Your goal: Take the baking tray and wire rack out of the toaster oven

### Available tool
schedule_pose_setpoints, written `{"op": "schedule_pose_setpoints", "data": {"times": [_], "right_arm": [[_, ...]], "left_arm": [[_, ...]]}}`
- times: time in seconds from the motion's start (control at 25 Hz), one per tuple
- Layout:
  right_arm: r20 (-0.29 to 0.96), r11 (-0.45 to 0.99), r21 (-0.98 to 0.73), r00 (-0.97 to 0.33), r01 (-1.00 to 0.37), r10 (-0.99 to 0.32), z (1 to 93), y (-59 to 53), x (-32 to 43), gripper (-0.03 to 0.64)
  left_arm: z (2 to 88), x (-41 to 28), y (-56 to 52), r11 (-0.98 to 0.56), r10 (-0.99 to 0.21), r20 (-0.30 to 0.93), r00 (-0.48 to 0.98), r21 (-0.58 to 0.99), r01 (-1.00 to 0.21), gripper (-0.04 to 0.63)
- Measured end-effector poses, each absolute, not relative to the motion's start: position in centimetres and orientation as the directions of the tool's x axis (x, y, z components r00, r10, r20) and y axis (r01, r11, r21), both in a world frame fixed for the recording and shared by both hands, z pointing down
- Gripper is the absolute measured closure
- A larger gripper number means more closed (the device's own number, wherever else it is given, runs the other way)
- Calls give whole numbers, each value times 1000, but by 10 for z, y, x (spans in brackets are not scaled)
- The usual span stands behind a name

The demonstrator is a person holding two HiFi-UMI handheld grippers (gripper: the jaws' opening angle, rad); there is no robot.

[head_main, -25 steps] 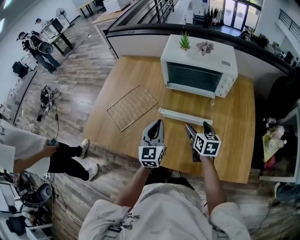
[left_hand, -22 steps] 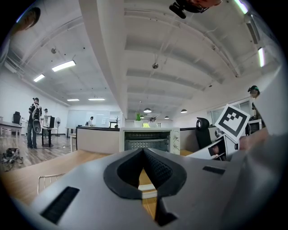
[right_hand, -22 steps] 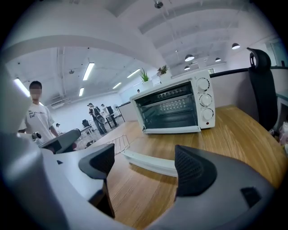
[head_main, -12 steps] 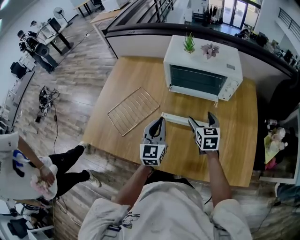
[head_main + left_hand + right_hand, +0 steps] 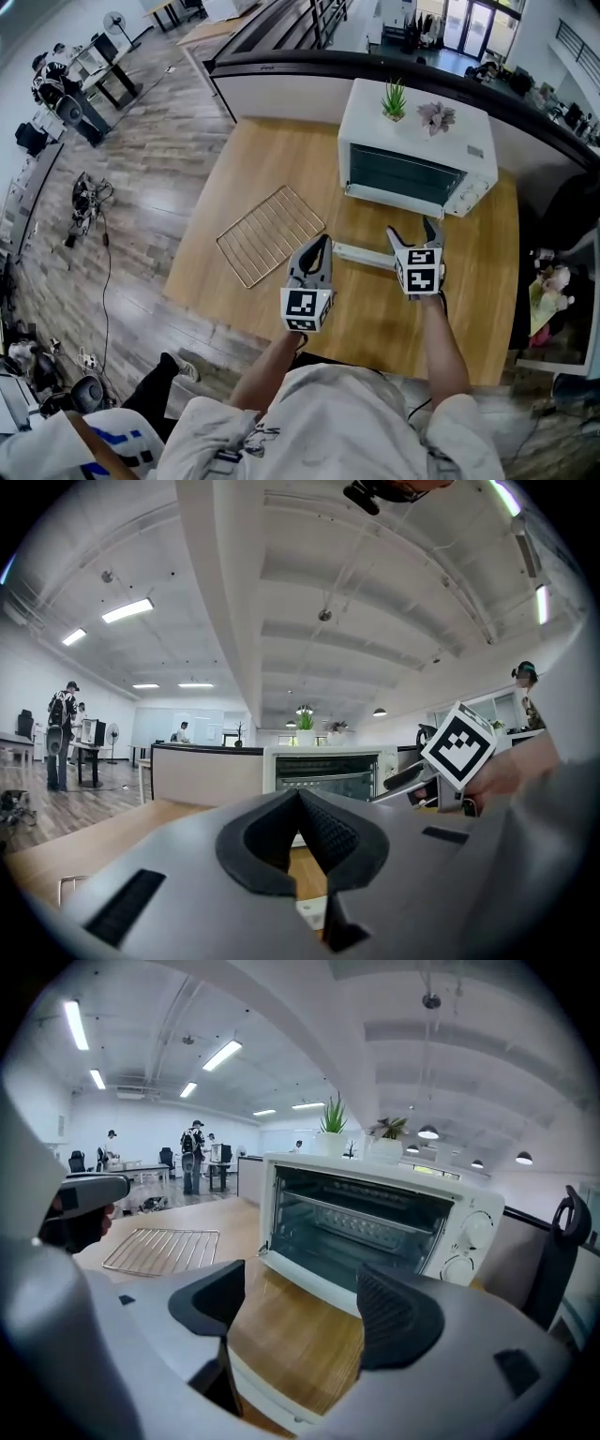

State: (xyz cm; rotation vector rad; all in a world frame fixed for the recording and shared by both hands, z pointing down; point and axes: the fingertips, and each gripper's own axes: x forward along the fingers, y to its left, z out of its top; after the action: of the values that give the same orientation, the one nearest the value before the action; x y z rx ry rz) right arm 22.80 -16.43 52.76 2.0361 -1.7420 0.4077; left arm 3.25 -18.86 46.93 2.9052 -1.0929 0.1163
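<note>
Wooden tabletop point(image 5: 253, 169): right claw point(image 5: 414, 228), spread and closing with nothing pinched, hangs over the oven point(image 5: 417, 150) door point(image 5: 361, 253); left claw point(image 5: 319, 242) is pressed together.

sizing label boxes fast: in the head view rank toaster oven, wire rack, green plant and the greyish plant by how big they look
1. toaster oven
2. wire rack
3. green plant and greyish plant: they look about alike, so not ranked against each other.

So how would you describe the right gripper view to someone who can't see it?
A white toaster oven sits with its door dropped open on a wooden table, seen past the right gripper, its jaws closing, holding nothing. A wire rack lies to its left.
</note>
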Motion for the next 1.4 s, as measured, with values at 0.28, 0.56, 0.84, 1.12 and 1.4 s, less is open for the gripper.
{"op": "schedule_pose_setpoints", "data": {"times": [0.28, 0.56, 0.84, 1.12, 1.4], "right_arm": [[474, -83, 323, 237, -943, -848, 518, -196, 237, 256], [447, -8, 580, 326, -814, -833, 515, -226, 250, 291], [430, 117, 782, 392, -613, -813, 517, -252, 258, 302], [427, 205, 860, 437, -468, -792, 528, -279, 274, 302], [436, 256, 881, 473, -398, -765, 536, -297, 290, 311]], "left_arm": [[473, 34, -212, -756, -652, 81, 754, 12, -655, 580], [478, 37, -229, -754, -653, 78, 754, 23, -656, 580], [488, 42, -240, -753, -652, 89, 753, 44, -657, 580], [500, 46, -250, -756, -643, 113, 757, 60, -651, 580], [510, 50, -254, -774, -619, 133, 774, 61, -630, 580]]}}
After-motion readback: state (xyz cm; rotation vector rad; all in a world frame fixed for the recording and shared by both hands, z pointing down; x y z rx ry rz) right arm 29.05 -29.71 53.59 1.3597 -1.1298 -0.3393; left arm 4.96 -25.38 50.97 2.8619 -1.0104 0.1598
